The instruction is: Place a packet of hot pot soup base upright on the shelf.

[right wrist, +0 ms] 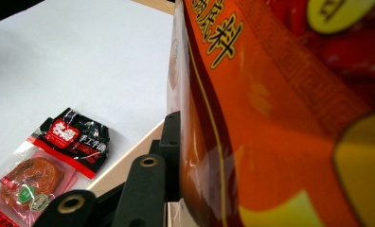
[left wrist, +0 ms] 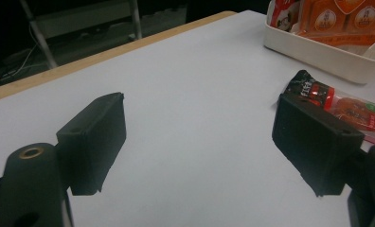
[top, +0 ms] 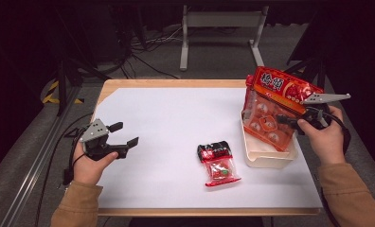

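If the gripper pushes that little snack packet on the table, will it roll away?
Probably not: the packet lies flat on the table, so it would likely slide. Its shiny wrapper looks slippery and floppy, and being thin it is probably light.

I see the big snack bag [top: 276, 106] standing in the tray [top: 269, 160] at table [top: 166, 118] right; small packet [top: 218, 163] lies left of tray, near centre.

Tan sleeves [top: 79, 205], black jaws
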Demonstrator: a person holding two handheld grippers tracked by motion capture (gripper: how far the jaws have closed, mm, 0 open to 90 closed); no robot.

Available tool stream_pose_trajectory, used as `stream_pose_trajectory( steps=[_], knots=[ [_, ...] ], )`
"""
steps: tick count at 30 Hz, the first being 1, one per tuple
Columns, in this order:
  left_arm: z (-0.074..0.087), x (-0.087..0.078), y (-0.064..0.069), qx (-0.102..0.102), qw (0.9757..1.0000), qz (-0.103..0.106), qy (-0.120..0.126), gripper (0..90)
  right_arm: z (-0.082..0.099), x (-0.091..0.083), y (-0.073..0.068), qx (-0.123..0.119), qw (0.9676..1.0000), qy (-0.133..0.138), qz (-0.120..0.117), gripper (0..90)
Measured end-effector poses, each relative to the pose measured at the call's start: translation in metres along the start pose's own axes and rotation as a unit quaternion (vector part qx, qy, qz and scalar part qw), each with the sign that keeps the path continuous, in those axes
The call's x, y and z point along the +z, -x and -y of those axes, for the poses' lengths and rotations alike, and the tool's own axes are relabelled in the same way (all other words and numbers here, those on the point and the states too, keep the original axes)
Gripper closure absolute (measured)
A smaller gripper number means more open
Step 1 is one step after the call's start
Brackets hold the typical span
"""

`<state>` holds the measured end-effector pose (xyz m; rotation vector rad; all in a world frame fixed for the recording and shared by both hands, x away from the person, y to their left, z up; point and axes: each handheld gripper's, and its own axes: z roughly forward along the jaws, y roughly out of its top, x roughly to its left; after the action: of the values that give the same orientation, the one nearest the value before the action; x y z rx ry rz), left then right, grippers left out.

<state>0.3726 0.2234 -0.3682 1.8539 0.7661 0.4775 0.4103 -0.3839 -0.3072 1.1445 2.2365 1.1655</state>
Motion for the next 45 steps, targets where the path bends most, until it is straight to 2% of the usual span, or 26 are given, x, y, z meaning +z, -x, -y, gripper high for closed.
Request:
stream_pose_trajectory(
  steps=[5, 12, 16, 29, 38, 41, 42, 43, 45],
  knots=[
    [0.001, 0.001, -0.001, -0.002, 1.0, 0.002, -0.002, 19.5, 0.008, 0.002, 0.006, 0.015, 0.9998, -0.004, -0.012, 70.6],
    [0.001, 0.002, 0.0, 0.0, 1.0, 0.002, 0.0, 19.5, 0.013, 0.012, 0.005, 0.011, 0.9994, -0.025, -0.02, 70.6],
    [0.001, 0.002, 0.0, -0.003, 1.0, 0.003, -0.001, 19.5, 0.013, 0.021, 0.001, 0.001, 0.9989, -0.046, -0.009, 70.6],
    [0.001, 0.003, -0.001, -0.002, 1.0, 0.003, -0.002, 19.3, 0.017, 0.022, 0.005, 0.009, 0.9992, -0.038, -0.012, 70.6],
    [0.003, 0.003, -0.001, -0.01, 0.9999, 0.005, -0.004, 19.2, 0.019, 0.022, 0.015, 0.031, 0.9987, -0.029, -0.028, 69.5],
    [0.004, 0.003, -0.002, -0.008, 0.9999, 0.005, -0.004, 19.1, 0.023, 0.02, 0.019, 0.039, 0.9991, -0.014, -0.01, 57.3],
    [0.004, 0.004, -0.001, -0.013, 0.9999, 0.005, -0.004, 19.1, 0.023, 0.019, 0.019, 0.042, 0.999, -0.01, -0.01, 55.6],
    [0.004, 0.004, -0.002, -0.007, 0.9999, 0.005, -0.006, 19.1, 0.024, 0.018, 0.019, 0.043, 0.999, -0.007, -0.005, 52.8],
    [0.004, 0.005, -0.002, -0.01, 0.9999, 0.007, -0.006, 19.1, 0.024, 0.015, 0.018, 0.04, 0.9991, 0.002, 0.009, 43.6]
  ],
)
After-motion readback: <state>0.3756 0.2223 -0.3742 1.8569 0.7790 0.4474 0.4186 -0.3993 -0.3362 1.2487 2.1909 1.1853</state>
